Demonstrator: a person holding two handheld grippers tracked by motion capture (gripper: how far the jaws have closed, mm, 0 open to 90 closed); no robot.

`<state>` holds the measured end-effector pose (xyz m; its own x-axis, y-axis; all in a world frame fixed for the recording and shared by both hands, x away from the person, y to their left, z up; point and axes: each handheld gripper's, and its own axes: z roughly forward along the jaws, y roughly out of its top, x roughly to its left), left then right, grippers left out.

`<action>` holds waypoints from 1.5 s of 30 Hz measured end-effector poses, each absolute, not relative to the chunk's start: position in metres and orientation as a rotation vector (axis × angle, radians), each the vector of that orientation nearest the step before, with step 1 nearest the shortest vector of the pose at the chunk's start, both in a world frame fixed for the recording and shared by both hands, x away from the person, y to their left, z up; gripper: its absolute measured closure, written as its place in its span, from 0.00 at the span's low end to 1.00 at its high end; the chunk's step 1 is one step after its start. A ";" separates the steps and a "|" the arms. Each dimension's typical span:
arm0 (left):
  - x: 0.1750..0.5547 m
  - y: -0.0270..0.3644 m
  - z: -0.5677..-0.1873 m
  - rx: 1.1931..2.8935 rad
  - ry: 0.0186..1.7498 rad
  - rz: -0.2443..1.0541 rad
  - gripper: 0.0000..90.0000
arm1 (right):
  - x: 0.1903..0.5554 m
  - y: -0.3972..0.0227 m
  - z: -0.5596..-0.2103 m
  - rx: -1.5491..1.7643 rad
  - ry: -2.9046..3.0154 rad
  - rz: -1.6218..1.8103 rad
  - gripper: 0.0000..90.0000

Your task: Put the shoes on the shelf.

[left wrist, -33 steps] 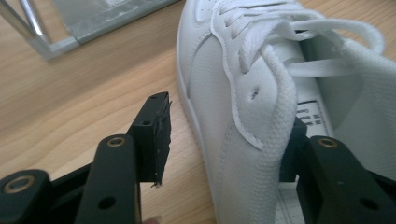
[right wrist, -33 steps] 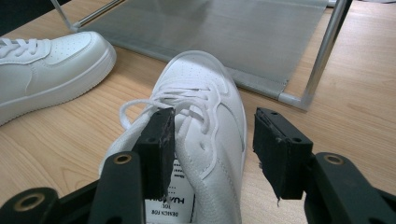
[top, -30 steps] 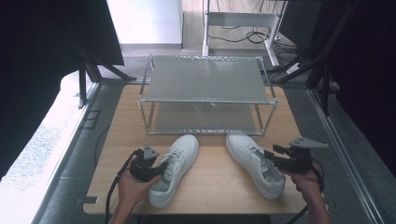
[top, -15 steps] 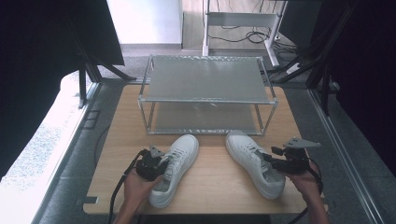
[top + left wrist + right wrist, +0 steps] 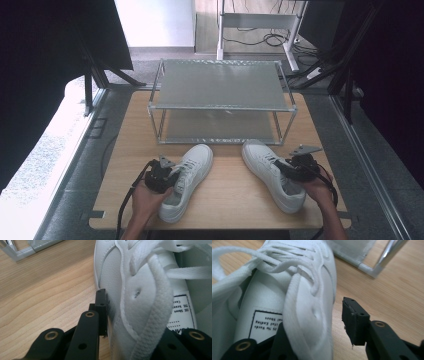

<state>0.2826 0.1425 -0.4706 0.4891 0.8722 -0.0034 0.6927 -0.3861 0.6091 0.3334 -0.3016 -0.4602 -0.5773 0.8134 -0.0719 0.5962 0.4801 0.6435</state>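
Observation:
Two white lace-up shoes lie on the wooden table [image 5: 225,200]. At the left shoe [image 5: 187,175], my left gripper [image 5: 169,176] has just been closing on the shoe's side wall. Its outer pad [image 5: 101,307] presses the shoe's [image 5: 140,277] side, and the other jaw sits inside under the laces. At the right shoe [image 5: 270,170], my right gripper [image 5: 286,167] straddles the side wall and its jaws have just been closing. One jaw is inside the shoe [image 5: 307,290]. The outer pad [image 5: 353,317] still stands apart from the wall.
A two-shelf metal rack [image 5: 220,107] stands behind the shoes across the back of the table. Its legs reach close to the shoes' toes. Bare wood lies between the shoes and along the front edge. Cables trail from both grippers off the table's front.
My left gripper's jaws have closed onto the left shoe's side wall. The right gripper has come down and in over the right shoe's side, its jaws narrowing.

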 end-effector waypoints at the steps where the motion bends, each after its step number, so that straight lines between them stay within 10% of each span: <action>1: 0.283 0.143 -0.470 2.199 1.284 0.434 0.87 | 0.337 -0.299 -0.463 1.170 2.389 0.799 0.76; 11: 0.284 0.146 -0.470 2.181 1.275 0.411 0.89 | 0.342 -0.296 -0.467 1.220 2.386 0.708 0.97; 45: 0.280 0.183 -0.452 1.817 1.145 0.198 0.92 | 0.325 -0.328 -0.455 1.322 2.214 1.203 0.97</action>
